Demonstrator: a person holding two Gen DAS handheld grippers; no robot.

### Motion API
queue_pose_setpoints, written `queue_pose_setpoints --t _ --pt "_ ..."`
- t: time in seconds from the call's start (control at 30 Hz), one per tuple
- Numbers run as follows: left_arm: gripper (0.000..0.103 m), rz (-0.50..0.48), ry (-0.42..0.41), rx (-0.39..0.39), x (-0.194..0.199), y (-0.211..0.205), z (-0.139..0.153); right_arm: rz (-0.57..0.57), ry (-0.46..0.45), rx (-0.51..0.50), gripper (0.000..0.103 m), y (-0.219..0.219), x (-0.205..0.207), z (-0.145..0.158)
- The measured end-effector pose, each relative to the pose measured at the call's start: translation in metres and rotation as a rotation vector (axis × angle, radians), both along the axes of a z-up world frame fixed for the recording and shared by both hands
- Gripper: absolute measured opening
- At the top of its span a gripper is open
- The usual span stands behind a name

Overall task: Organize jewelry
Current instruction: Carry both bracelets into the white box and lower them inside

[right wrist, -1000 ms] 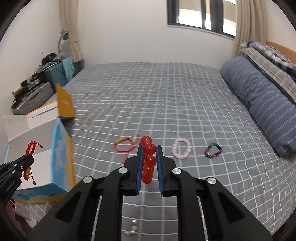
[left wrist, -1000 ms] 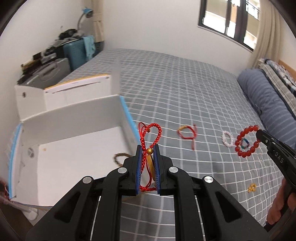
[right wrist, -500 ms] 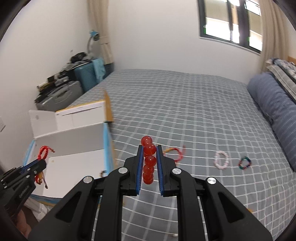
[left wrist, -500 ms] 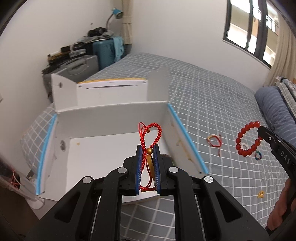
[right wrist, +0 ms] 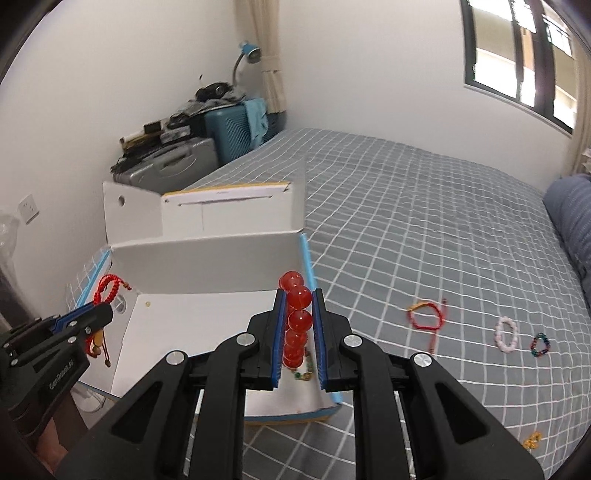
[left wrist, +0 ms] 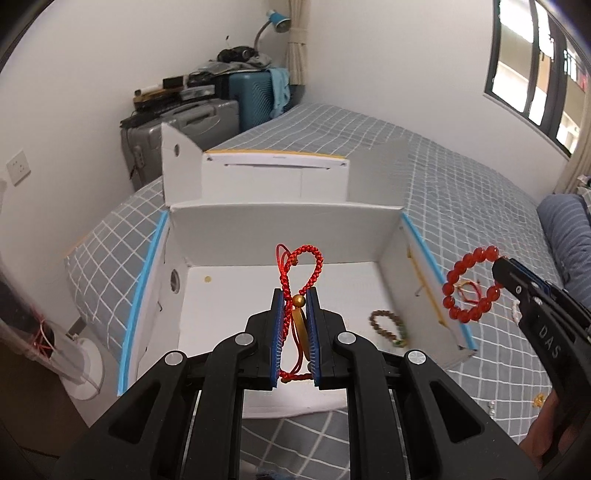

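Over box [left wrist: 280,221] now, both tools

A home bedroom: checked bed [right wrist: 424,229], suitcases [left wrist: 207,122], desk lamp [left wrist: 277,18], curtained window [right wrist: 517,62].

Checked bed [right wrist: 424,206] (white box [right wrist: 207,258], loose bracelets [right wrist: 505,334])

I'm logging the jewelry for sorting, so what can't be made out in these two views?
- Brown bead bracelet: right wrist view, mostly hidden behind the right claw and red bead bracelet.
- Yellow trinket on the bed: too small to identify.
- Gold pendant: left wrist view, edge-on between the left claw pads.
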State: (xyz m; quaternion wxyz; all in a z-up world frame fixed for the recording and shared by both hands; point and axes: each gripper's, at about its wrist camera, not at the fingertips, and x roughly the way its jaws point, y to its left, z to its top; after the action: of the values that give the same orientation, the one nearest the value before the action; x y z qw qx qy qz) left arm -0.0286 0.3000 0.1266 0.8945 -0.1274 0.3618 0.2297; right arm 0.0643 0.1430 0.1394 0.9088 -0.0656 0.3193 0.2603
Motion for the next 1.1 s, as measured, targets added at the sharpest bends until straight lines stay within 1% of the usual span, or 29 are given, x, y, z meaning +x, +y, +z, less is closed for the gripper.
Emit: queue_pose_setpoints --t 0.1,0.27,0.43,0.5,0.7,0.9,1.03,1.1 --pt "0.012 0.007 0.012 -0.025 0.006 0.012 -0.011 0.019 0.020 -0.015 0.013 0.012 0.005 -0.013" --pt "0.012 0.019 0.047 -0.034 0.021 0.024 -0.034 0.023 0.064 -0.053 0.013 0.027 0.016 -0.037" --pt "0.012 0.034 0.096 -0.007 0.031 0.026 -0.050 0.019 0.118 -0.087 0.013 0.036 0.027 -0.060" --pt "0.012 0.040 0.113 -0.009 0.033 0.027 -0.055 0.024 0.145 -0.095 0.013 0.039 0.032 -0.067" --pt "0.012 0.050 0.150 -0.012 0.039 0.033 -0.070 0.023 0.182 -0.116 0.013 0.044 0.037 -0.085" --pt "0.012 0.036 0.172 -0.035 0.043 0.034 -0.080 0.019 0.183 -0.139 0.013 0.049 0.039 -0.092" --pt "0.016 0.037 0.177 -0.035 0.045 0.035 -0.083 0.016 0.177 -0.156 0.013 0.052 0.038 -0.094" --pt "0.016 0.039 0.172 -0.036 0.045 0.036 -0.084 0.014 0.174 -0.156 0.014 0.053 0.037 -0.093"
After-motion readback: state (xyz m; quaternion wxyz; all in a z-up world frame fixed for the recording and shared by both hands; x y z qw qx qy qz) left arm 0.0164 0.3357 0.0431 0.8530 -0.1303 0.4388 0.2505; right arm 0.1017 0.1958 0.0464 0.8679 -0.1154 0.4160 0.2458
